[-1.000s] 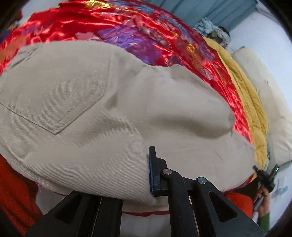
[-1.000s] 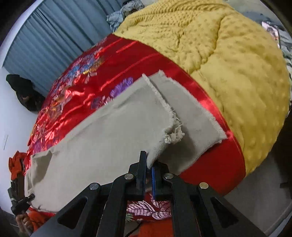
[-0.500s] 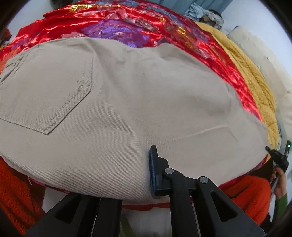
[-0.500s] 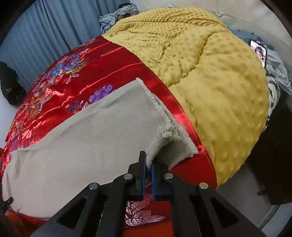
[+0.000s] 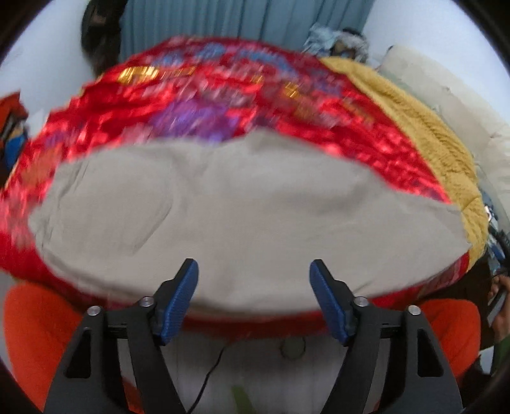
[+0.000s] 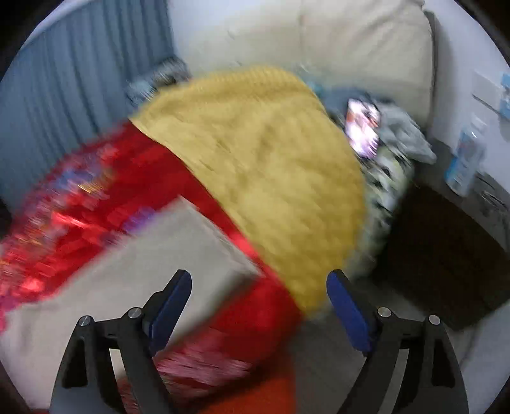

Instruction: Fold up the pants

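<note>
Beige pants [image 5: 242, 216] lie flat lengthwise across a red satin bedspread [image 5: 223, 95], folded in half with one leg on the other. My left gripper [image 5: 253, 277] is open and empty, held back over the pants' near edge. In the right wrist view the leg end of the pants [image 6: 153, 264] lies on the red spread [image 6: 95, 203]. My right gripper [image 6: 258, 286] is open and empty, beside the hem corner and not touching it. Both views are motion-blurred.
A yellow knit blanket [image 6: 261, 165] covers the bed to the right of the pants. A cream headboard [image 6: 334, 41], a dark nightstand [image 6: 446, 254] with a bottle [image 6: 465, 159], and grey-blue curtains [image 5: 242, 22] surround the bed. Orange cloth [image 5: 35, 334] shows below the left gripper.
Both grippers were shut on the pants; both have opened, let go and pulled back. The pants now lie flat on the bed. The right view swung to the right.
</note>
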